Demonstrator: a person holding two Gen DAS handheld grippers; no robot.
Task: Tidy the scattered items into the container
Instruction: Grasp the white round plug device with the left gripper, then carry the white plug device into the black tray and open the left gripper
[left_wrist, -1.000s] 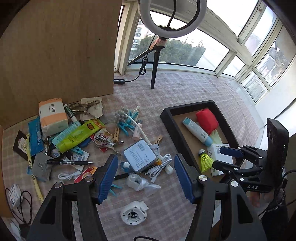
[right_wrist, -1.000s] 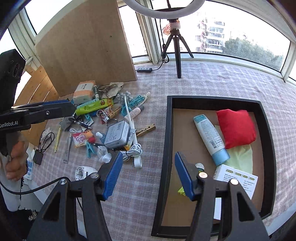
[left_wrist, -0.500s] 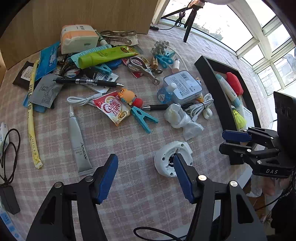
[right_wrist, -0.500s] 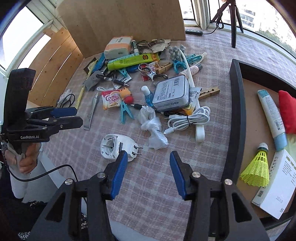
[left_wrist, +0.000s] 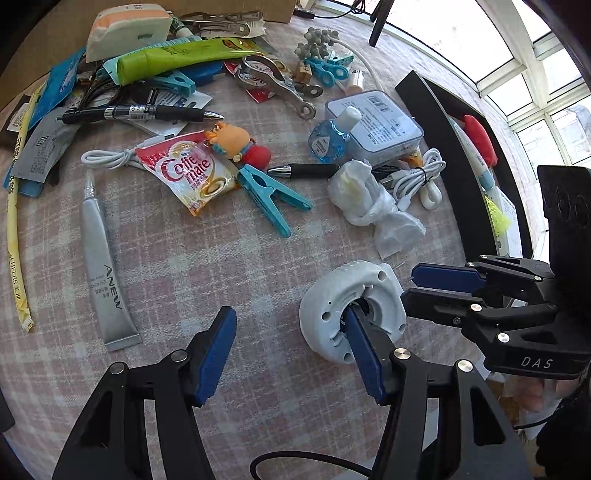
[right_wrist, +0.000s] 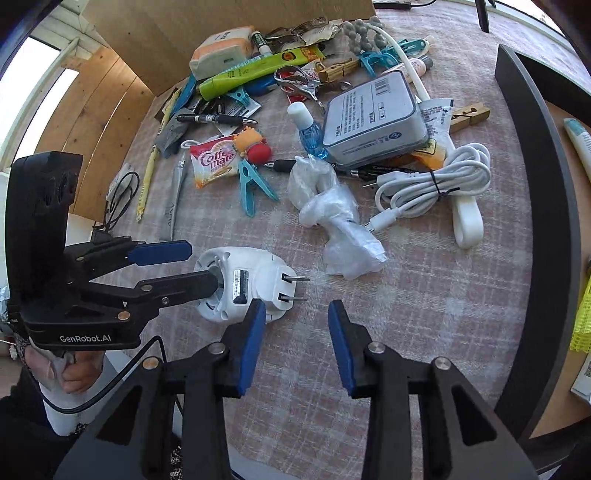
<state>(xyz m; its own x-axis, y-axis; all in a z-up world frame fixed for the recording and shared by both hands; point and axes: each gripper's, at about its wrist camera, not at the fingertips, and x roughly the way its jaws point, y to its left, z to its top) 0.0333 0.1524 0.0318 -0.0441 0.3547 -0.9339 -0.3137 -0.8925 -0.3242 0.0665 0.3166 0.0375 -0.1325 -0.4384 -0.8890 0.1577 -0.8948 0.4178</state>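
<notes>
A white round plug adapter lies near the table's front edge, its two prongs pointing at the clutter. My left gripper is closing. Its right finger sits in the adapter's hollow and its left pad stands clear of the rim. My right gripper hangs just in front of the prongs. Its jaws are also closing, with nothing pressed between them. The black tray stands to the right and holds a red cushion, a tube and a yellow shuttlecock.
Clutter fills the checked cloth beyond the adapter: a crumpled plastic bag, a coiled white cable, a blue clothes peg, a Coffee mate sachet, a silver tube and a grey box. The table's edge is close below both grippers.
Both grippers have dropped toward the table and closed in on the white adapter. The left's right finger has entered its hollow. The right jaws have narrowed.
</notes>
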